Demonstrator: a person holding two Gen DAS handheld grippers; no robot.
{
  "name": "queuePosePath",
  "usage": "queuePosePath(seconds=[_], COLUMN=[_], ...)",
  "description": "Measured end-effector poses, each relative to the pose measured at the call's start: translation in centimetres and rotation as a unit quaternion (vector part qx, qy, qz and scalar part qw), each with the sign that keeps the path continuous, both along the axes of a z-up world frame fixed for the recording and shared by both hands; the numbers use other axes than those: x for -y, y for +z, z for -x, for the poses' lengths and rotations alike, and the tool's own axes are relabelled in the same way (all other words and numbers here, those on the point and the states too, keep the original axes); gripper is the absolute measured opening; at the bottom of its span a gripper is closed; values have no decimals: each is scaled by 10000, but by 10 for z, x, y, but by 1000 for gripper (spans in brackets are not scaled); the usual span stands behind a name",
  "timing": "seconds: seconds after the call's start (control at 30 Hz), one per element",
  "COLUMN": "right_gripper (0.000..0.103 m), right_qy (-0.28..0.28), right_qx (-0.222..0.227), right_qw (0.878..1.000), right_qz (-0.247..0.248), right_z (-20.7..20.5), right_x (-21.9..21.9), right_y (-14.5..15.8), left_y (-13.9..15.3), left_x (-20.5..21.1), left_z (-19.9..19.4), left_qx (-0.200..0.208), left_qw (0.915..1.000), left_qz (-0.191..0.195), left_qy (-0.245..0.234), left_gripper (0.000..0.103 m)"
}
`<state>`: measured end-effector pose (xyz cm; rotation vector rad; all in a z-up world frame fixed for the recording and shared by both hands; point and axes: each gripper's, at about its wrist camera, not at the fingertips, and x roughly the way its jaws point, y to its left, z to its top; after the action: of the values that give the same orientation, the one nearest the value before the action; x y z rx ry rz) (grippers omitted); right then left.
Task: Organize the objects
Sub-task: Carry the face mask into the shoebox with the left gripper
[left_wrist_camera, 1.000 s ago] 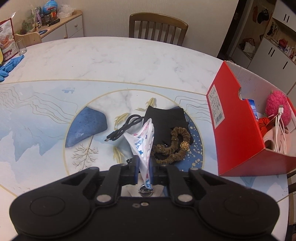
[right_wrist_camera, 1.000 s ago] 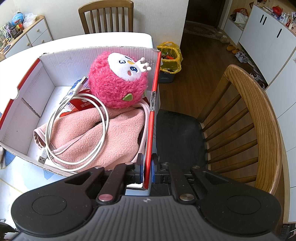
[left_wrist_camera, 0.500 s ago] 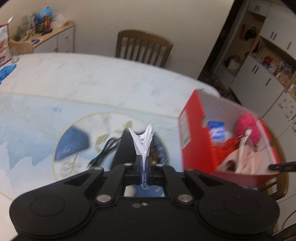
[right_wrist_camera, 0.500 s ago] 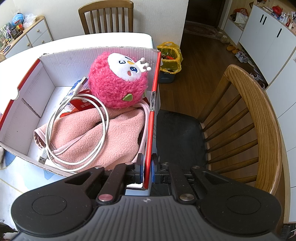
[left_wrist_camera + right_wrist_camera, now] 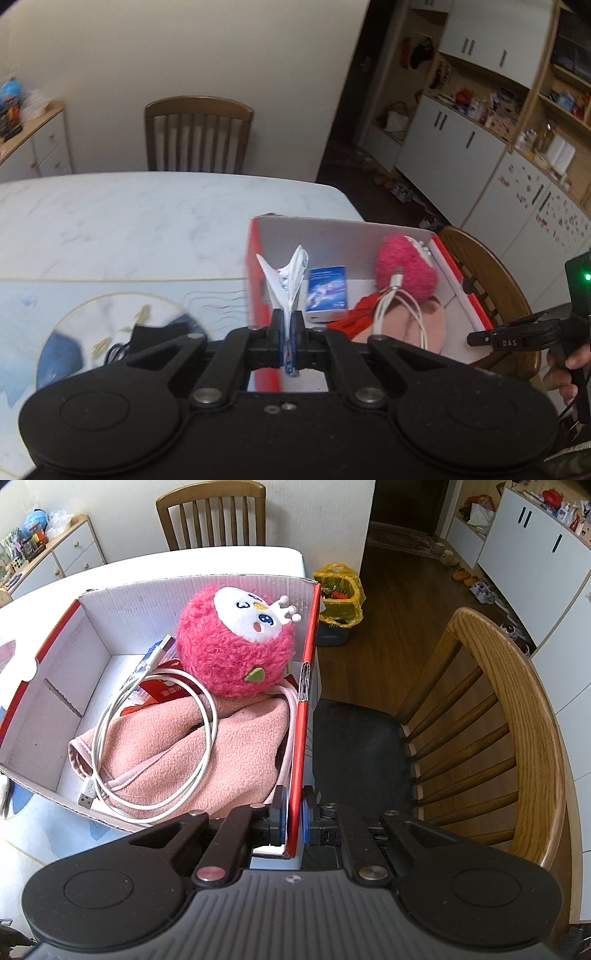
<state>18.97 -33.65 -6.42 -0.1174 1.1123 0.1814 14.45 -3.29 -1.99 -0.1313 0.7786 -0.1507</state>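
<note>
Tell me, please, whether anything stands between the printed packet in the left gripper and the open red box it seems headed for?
Nothing visible blocks it. The left gripper holds the packet just short of the red box, whose top is open. Bare floor shows by the blue booklet.

Left gripper point(image 5: 289, 334) lifted printed packet point(image 5: 286, 282) off table, toward red box point(image 5: 448, 271).

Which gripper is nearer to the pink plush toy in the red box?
Right. The right gripper is clamped on the red box wall, with the pink plush toy just ahead. The left gripper, holding a white printed packet, is outside the box's opposite side.
</note>
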Motion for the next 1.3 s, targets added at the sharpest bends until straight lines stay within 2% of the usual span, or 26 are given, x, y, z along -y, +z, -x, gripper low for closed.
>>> queuePosePath(seconds=[0.13,0.3,0.7,1.0,1.3], right_gripper=[8,8,8,8,8], right_qy=[-9,-5,-14,-19,-46], right_qx=[-5,-3,-7,-5,-1], right_qw=[10000,10000,10000,9999,9999], right_qz=[-20,-60,-87,-107,-143], right_z=[0,0,-1,-1,-1], right_x=[0,2,3,4,4], right_y=[0,0,0,0,0], left_y=[-4,-23,-67,-87,-93], left_x=[24,52,71,78,76], left_z=[-15,-31,-77,-99,-107], left_qx=[-30,-189,-968,-1589,-1743], left_qw=[9995,9965,9843,9742,9731], left_qz=[-246,-703,-1408,-1510,-1366], left_qy=[-173,-416,-447,-536,-638], left_gripper=[1,1,2,3,13])
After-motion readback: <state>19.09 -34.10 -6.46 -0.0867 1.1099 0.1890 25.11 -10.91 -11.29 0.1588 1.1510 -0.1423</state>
